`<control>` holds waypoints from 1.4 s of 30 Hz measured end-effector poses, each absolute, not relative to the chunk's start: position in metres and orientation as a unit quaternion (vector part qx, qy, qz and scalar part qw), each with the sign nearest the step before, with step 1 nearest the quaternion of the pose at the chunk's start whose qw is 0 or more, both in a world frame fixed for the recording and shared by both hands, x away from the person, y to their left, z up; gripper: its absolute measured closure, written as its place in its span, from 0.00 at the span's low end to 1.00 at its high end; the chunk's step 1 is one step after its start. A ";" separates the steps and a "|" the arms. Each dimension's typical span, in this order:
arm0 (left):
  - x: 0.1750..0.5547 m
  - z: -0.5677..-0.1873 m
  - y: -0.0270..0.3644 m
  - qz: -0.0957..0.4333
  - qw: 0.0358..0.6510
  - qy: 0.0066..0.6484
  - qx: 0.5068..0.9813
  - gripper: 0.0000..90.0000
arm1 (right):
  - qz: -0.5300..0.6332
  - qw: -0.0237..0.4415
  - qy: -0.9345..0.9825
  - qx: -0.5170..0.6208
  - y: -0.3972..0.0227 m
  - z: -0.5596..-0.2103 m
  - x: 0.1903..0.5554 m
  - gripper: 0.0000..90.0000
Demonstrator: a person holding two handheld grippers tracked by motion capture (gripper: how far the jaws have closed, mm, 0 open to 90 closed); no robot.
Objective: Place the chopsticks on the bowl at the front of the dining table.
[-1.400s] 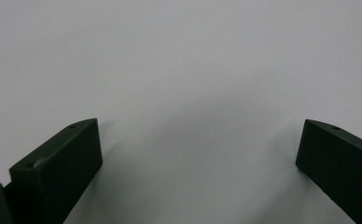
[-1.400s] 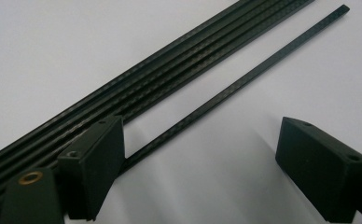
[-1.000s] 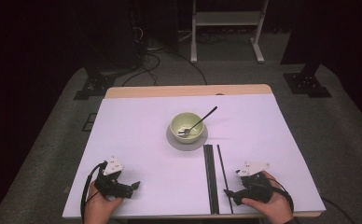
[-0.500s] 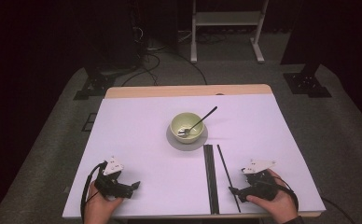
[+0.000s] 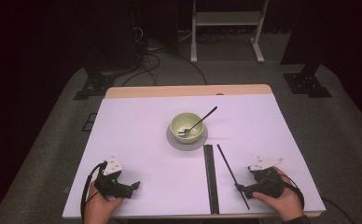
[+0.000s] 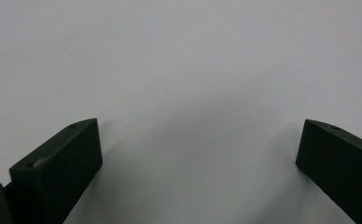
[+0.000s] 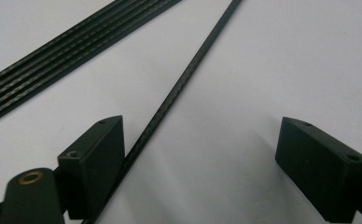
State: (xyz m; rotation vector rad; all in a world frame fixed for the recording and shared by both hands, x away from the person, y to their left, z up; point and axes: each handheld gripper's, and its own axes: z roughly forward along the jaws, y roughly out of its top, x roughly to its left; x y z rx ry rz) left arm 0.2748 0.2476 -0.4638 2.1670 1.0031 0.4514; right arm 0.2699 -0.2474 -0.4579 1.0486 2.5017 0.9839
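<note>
Rod (image 7: 179,88), thin, black and woven-looking like carbon fibre, lies flat on the white table (image 5: 137,135) between the wide-open jaws of the right gripper (image 7: 200,154), just beside its left jaw. A flat bundle of similar rods (image 7: 72,51) lies near it. The left gripper (image 6: 198,154), jaws also wide, holds nothing over bare matte tabletop. The high view adds a round pale-green bowl (image 5: 186,127) with a spoon (image 5: 198,122) in it, beyond the rods.
</note>
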 end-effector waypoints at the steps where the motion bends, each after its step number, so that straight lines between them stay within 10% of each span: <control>1: 0.275 -0.464 0.248 0.174 0.348 0.387 0.836 0.00 | 0.339 0.128 0.859 0.361 -0.249 -0.458 0.270 0.16; 42: 0.275 -0.464 0.248 0.174 0.348 0.387 0.836 0.00 | 0.326 0.149 0.839 0.410 -0.293 -0.457 0.286 0.16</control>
